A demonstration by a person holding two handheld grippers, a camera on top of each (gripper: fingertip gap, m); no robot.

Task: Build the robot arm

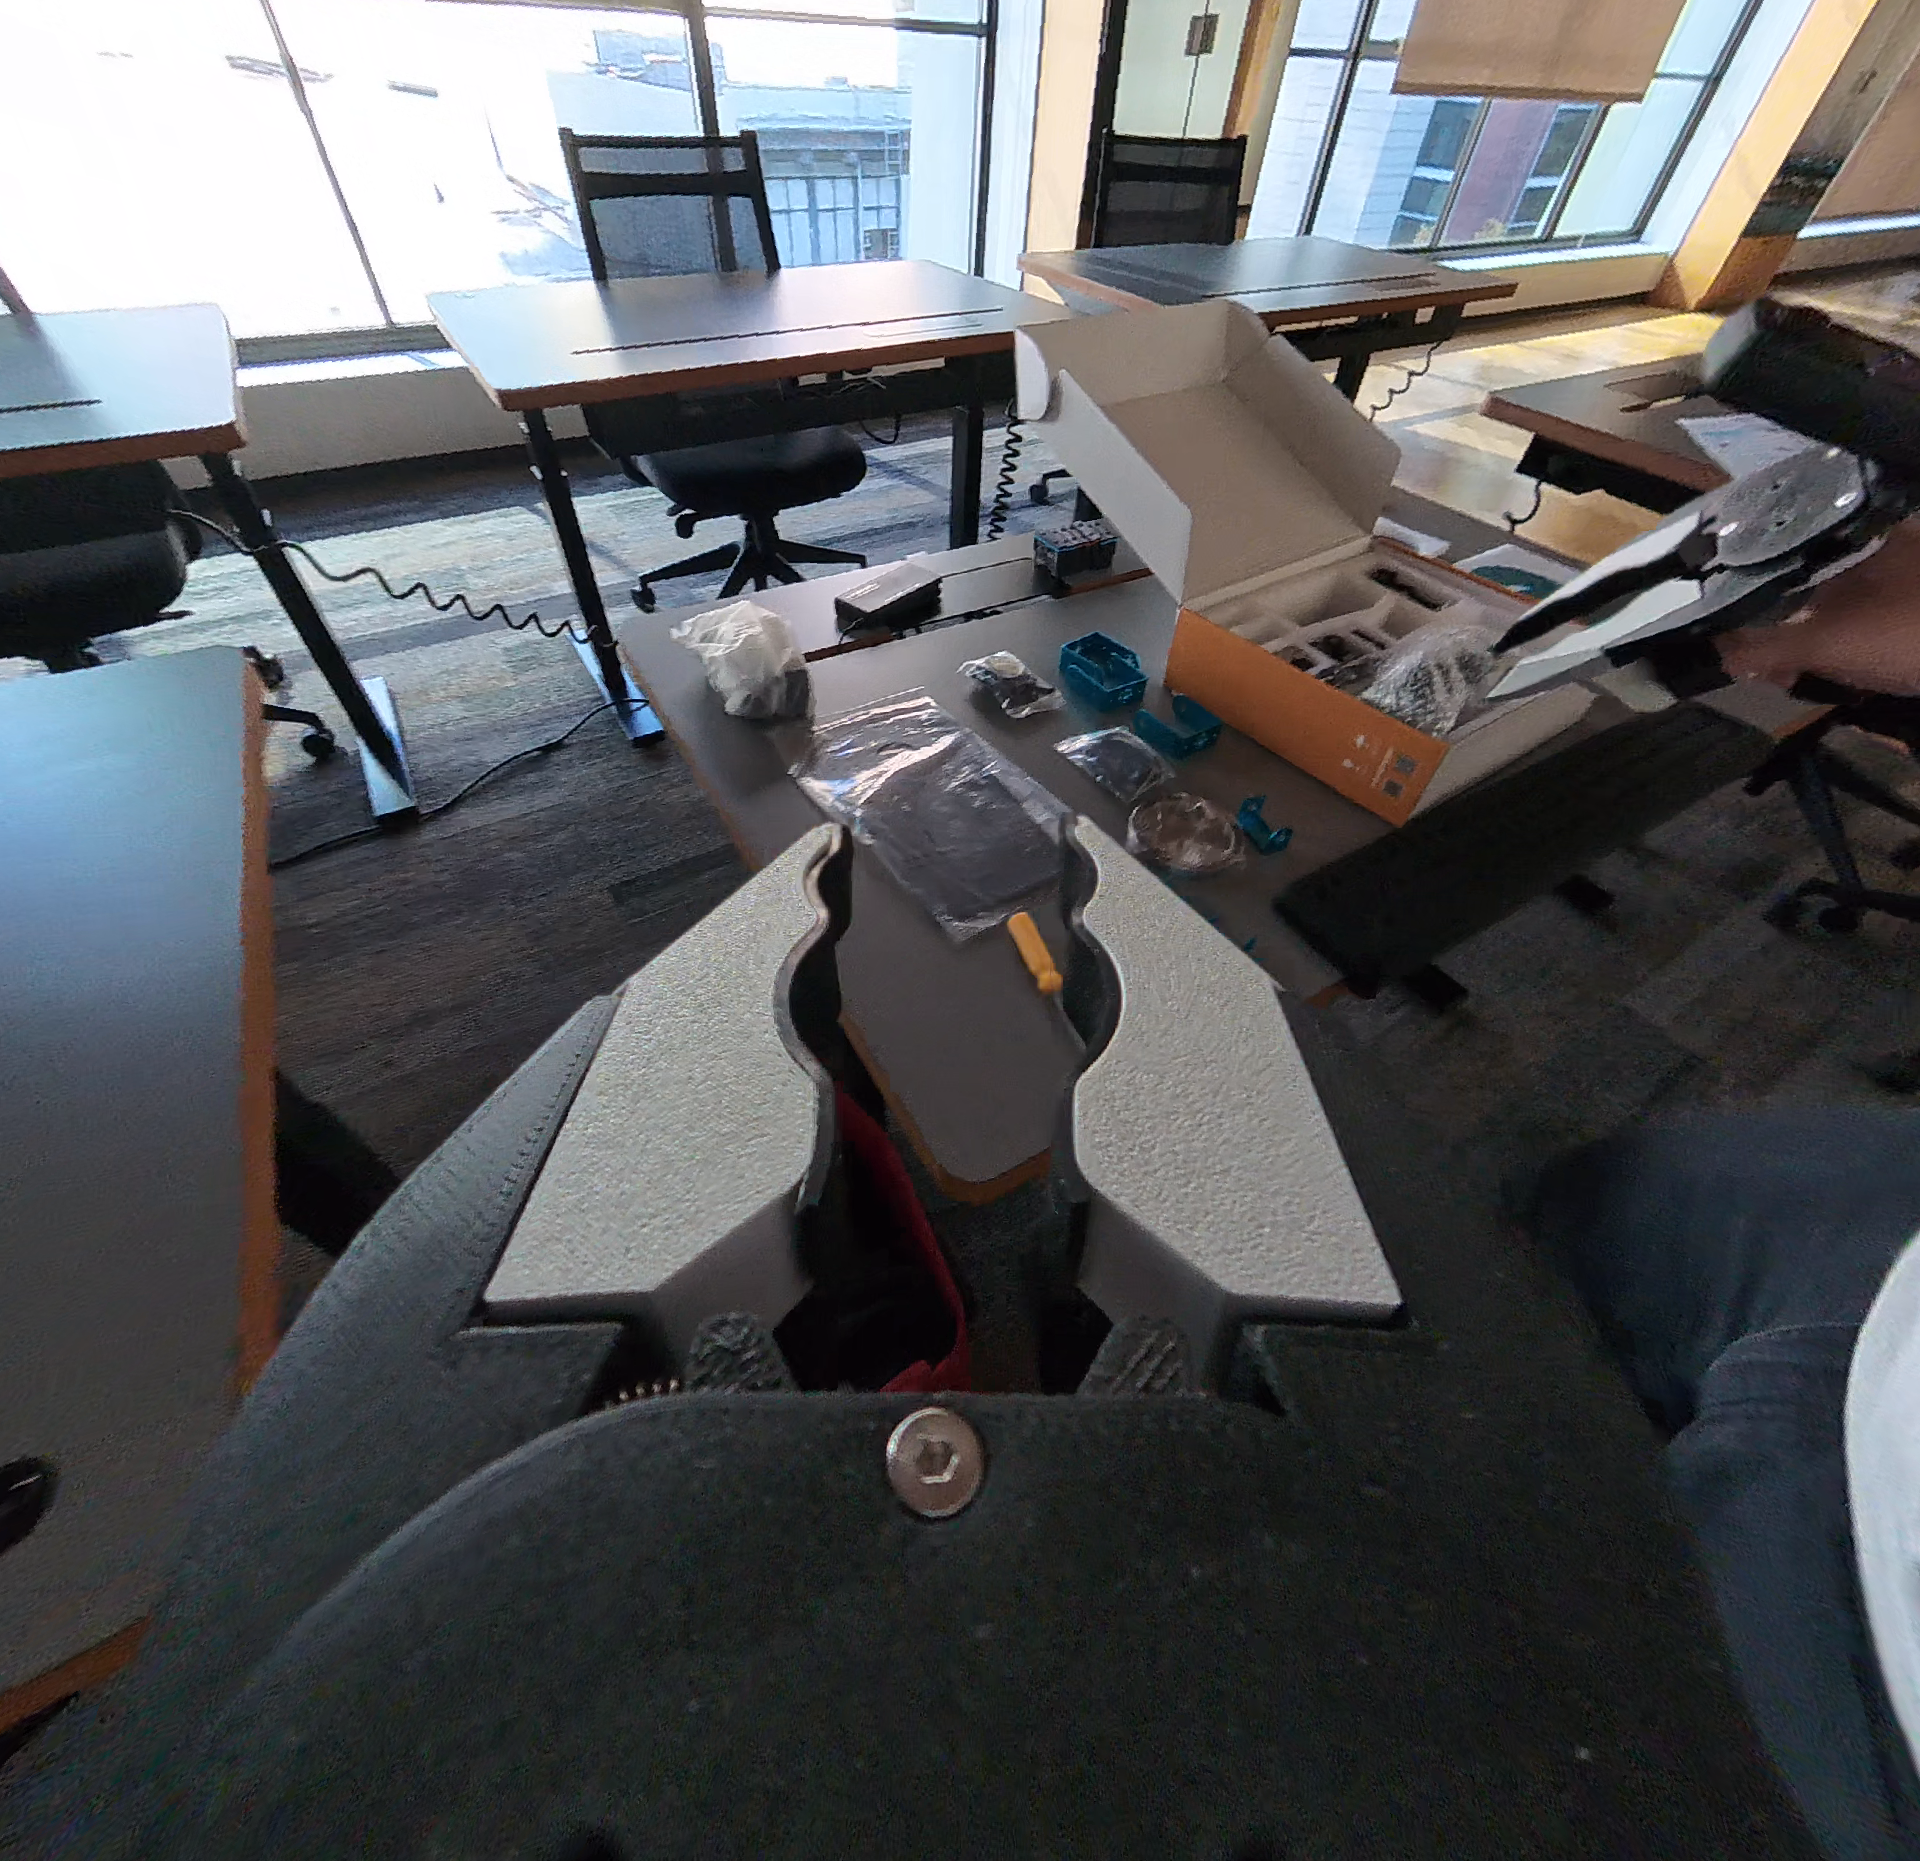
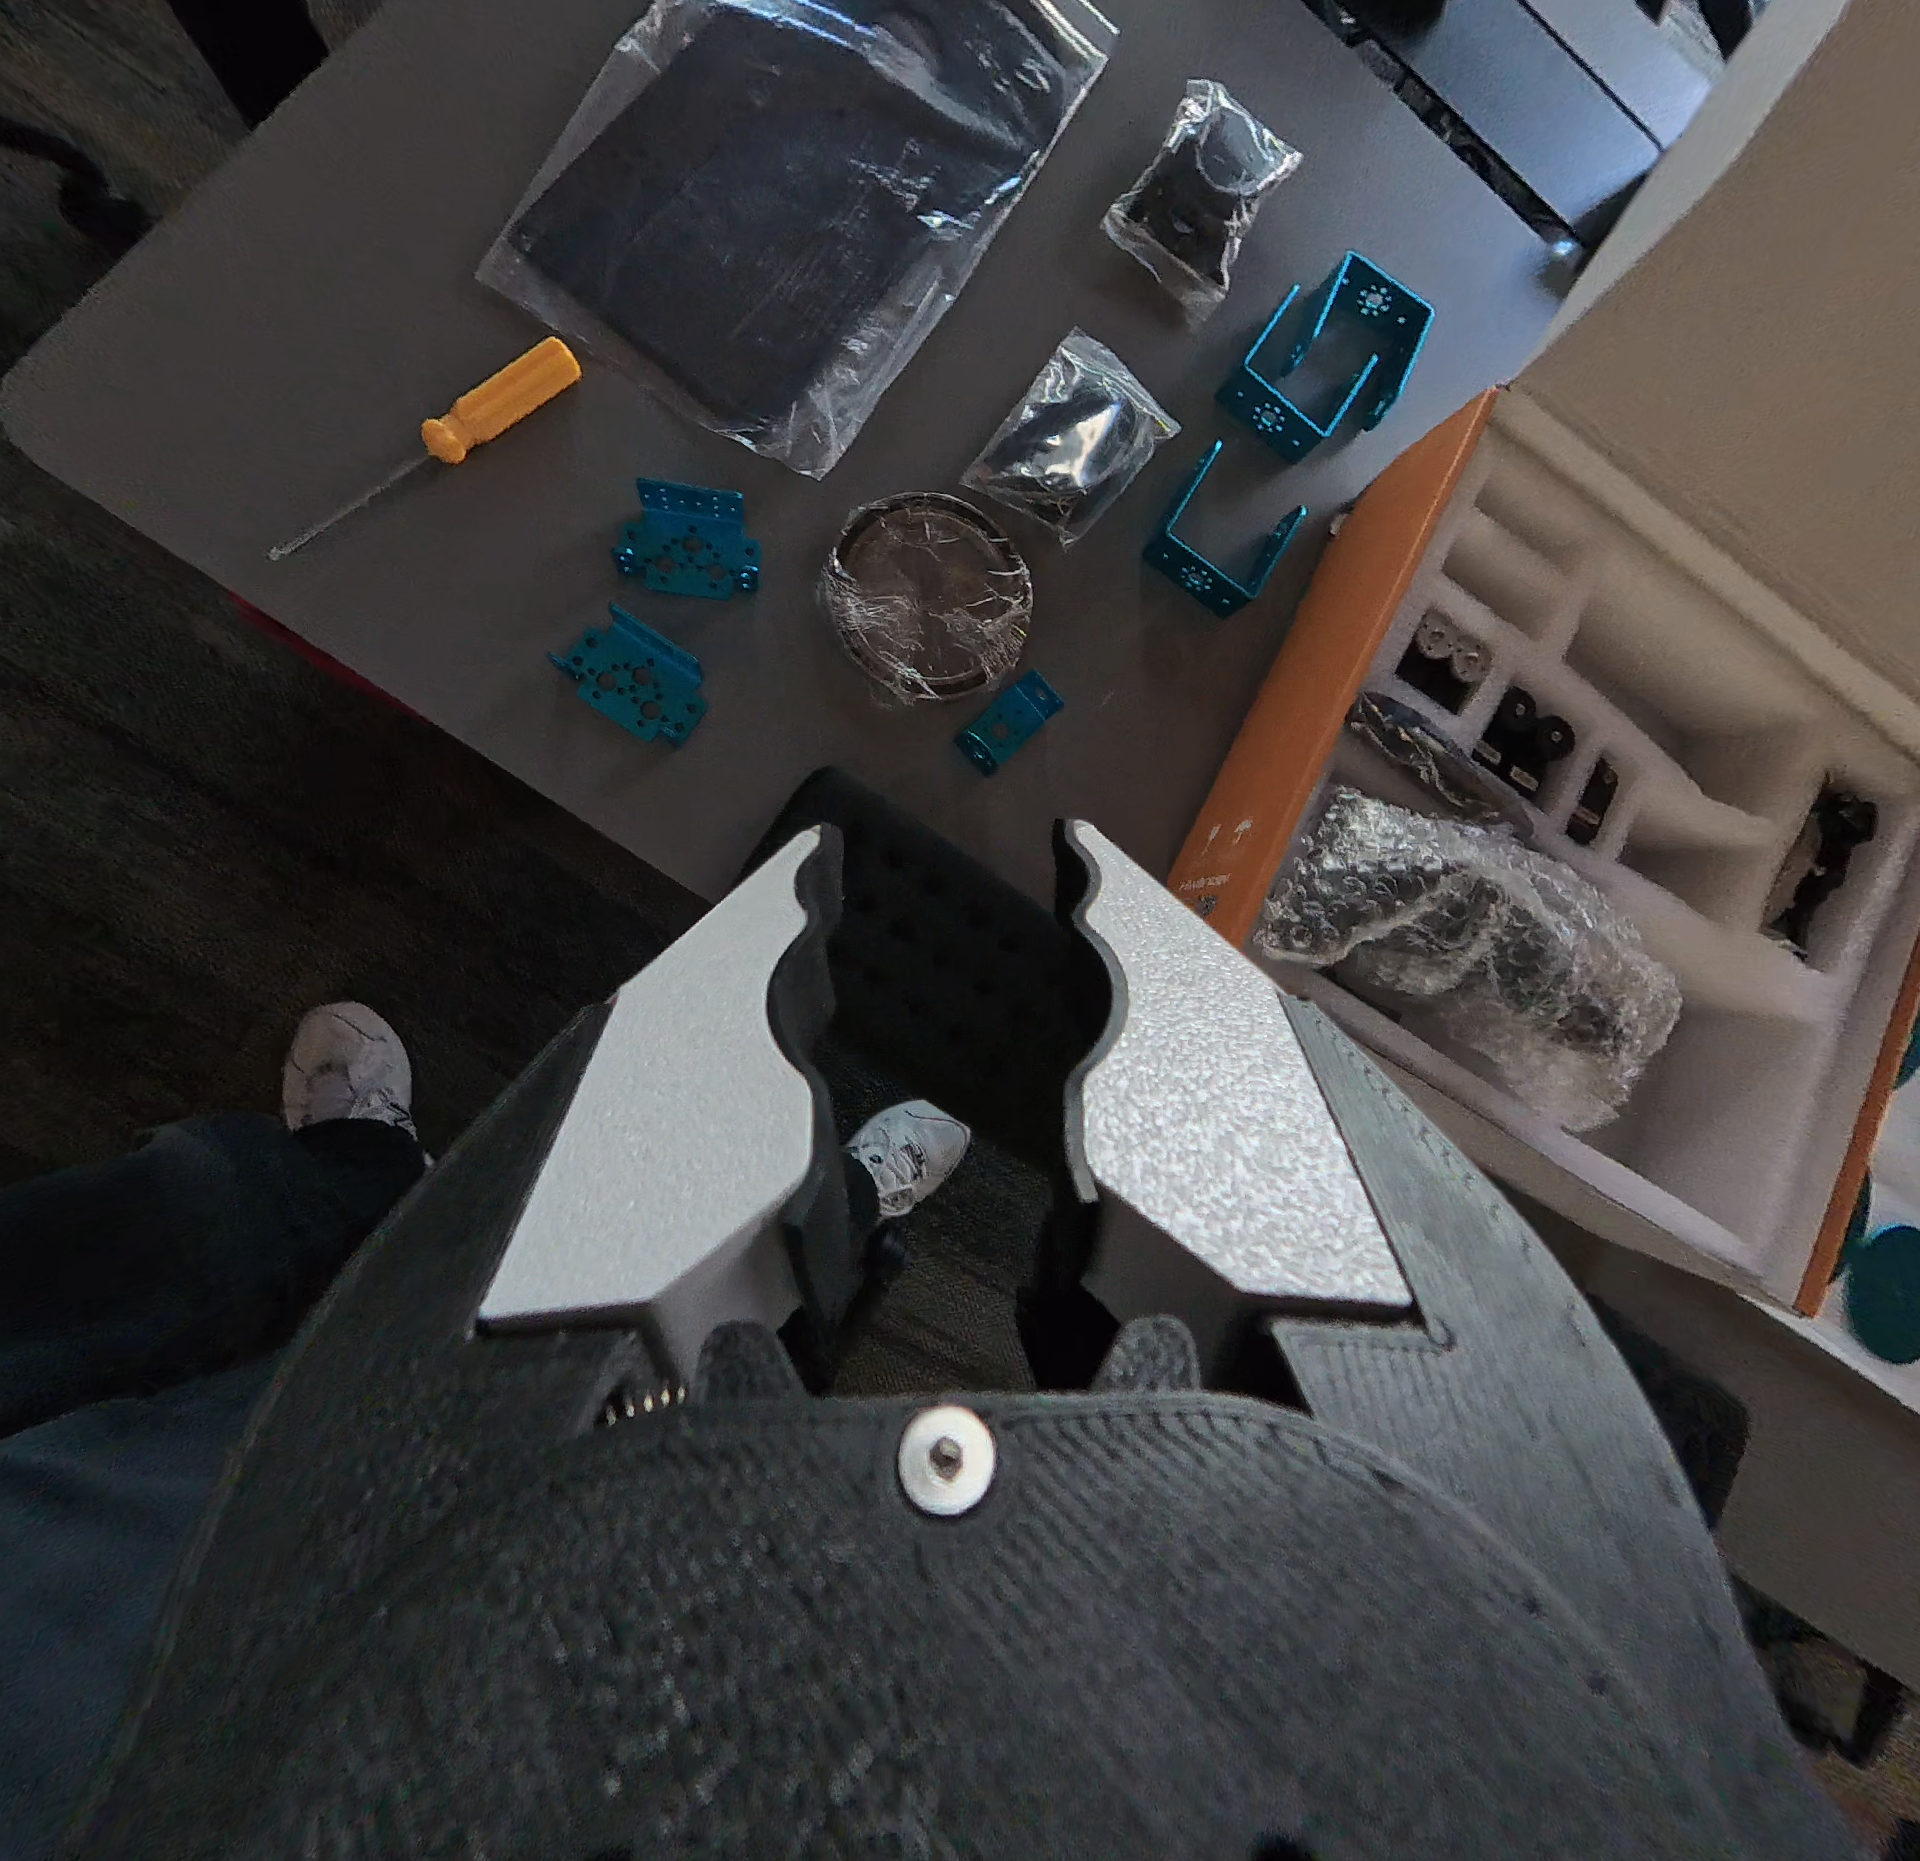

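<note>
My left gripper (image 1: 956, 843) is open and empty, held above the near end of a grey table (image 1: 935, 1063). A clear bag with a flat black plate (image 1: 940, 814) and an orange-handled screwdriver (image 1: 1034, 947) lie just beyond its tips. My right gripper (image 2: 951, 832) is open and empty over the table's edge, next to an open orange box (image 2: 1320, 658). In the left wrist view the right gripper (image 1: 1496, 670) hovers by a bubble-wrapped bundle (image 1: 1423, 668) in the box (image 1: 1299, 720). Near it lie a wrapped round part (image 2: 925, 596), blue brackets (image 2: 686, 542) and the bundle (image 2: 1455, 949).
Two small parts bags (image 2: 1200, 190) and more blue brackets (image 2: 1330, 357) lie on the table. A white bag (image 1: 743, 658) and a black device (image 1: 888, 596) sit at its far end. Desks (image 1: 727, 336), office chairs (image 1: 727, 461) and a person's shoes (image 2: 348, 1068) surround it. Spacing between my two grippers at the tips: around 45 cm. The right tips stand about 25 cm off the bundle (image 2: 1455, 949).
</note>
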